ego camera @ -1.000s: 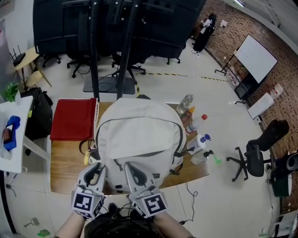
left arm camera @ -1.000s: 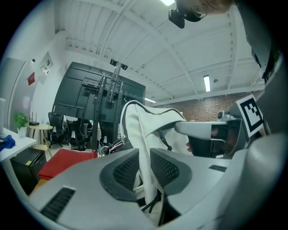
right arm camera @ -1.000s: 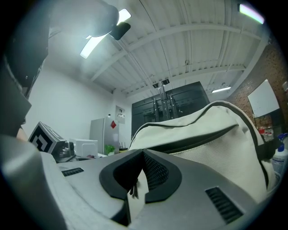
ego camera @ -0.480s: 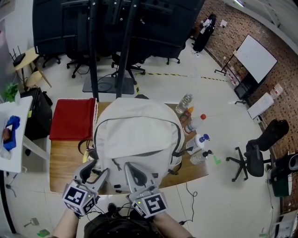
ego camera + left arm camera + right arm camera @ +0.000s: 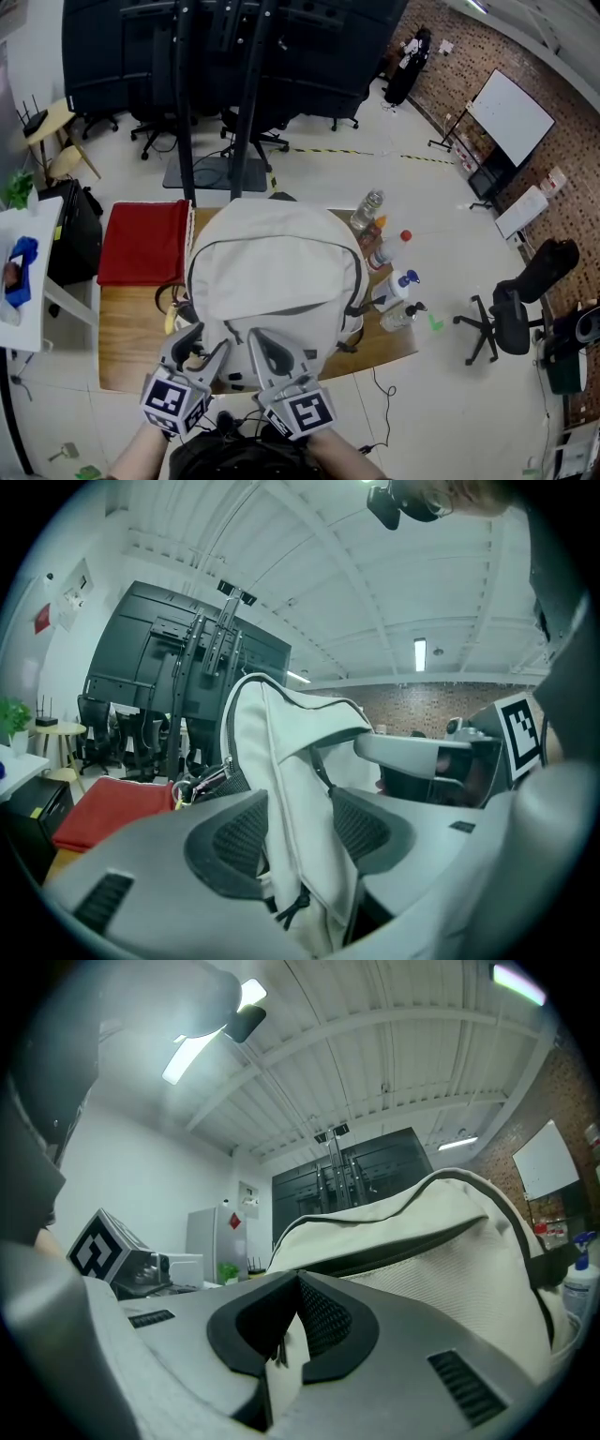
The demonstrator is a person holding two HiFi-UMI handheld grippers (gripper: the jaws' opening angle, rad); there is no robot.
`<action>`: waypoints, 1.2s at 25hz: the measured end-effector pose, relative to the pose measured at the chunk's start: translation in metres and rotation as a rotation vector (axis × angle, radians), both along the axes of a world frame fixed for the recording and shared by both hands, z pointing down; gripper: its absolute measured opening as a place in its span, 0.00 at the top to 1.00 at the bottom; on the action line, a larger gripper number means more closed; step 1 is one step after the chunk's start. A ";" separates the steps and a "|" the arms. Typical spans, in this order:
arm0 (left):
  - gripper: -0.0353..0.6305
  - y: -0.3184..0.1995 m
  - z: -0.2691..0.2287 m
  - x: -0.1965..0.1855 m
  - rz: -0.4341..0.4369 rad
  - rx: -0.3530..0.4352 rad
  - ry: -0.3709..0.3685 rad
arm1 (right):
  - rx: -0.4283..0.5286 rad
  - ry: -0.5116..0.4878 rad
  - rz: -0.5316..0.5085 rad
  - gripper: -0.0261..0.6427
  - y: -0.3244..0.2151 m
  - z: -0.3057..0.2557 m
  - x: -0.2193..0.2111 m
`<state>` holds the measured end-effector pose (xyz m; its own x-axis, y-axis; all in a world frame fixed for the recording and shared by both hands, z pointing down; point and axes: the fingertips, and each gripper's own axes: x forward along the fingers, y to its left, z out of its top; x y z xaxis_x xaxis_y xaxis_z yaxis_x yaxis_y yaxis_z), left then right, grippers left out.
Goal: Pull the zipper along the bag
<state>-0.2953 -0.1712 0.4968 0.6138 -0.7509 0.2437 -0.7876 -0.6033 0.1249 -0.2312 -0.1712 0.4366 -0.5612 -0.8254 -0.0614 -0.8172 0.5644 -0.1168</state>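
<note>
White backpack (image 5: pixel 277 262) lies on the wooden table (image 5: pixel 131 328). A fold of its near side is clamped by the left gripper (image 5: pixel 298 825). The right gripper (image 5: pixel 292 1330) is closed on a thin dark tab, probably the zipper pull (image 5: pixel 278 1350). Slider travel cannot be judged.

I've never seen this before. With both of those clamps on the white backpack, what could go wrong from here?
1. The left gripper pinches only a loose fold of the backpack; a hard tug may pull the fabric free.
2. Bottles stand close beside the bag on the person's right, so a dragged bag could knock them over.
3. The bag sits near the table's front edge and might slide off.
</note>
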 end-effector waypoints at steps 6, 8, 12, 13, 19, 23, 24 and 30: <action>0.58 0.001 -0.007 0.002 -0.027 0.042 -0.014 | -0.008 -0.001 0.008 0.95 -0.003 0.001 0.001; 0.58 0.001 -0.008 0.004 -0.020 0.041 -0.015 | -0.011 0.001 0.007 0.95 -0.004 0.002 0.001; 0.58 -0.002 -0.005 0.005 -0.010 0.024 0.007 | -0.015 0.001 -0.005 0.95 -0.004 0.005 -0.003; 0.58 -0.003 -0.004 0.006 -0.007 0.011 0.015 | -0.014 0.000 -0.009 0.95 -0.004 0.005 -0.005; 0.78 -0.007 -0.005 0.011 0.045 -0.057 0.083 | 0.001 0.010 -0.036 0.95 -0.004 0.003 -0.015; 0.85 -0.006 -0.005 0.016 0.075 -0.043 0.074 | -0.017 0.034 -0.053 0.95 -0.006 0.007 -0.021; 0.85 -0.006 -0.005 0.015 0.076 -0.045 0.075 | -0.023 0.037 -0.058 0.95 -0.006 0.007 -0.022; 0.87 -0.005 -0.005 0.011 0.089 -0.036 0.087 | -0.065 0.047 -0.080 0.95 -0.005 0.013 -0.025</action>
<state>-0.2845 -0.1761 0.4915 0.6974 -0.6845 0.2122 -0.7166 -0.6641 0.2130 -0.2564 -0.1764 0.4497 -0.6268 -0.7789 0.0181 -0.7750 0.6209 -0.1180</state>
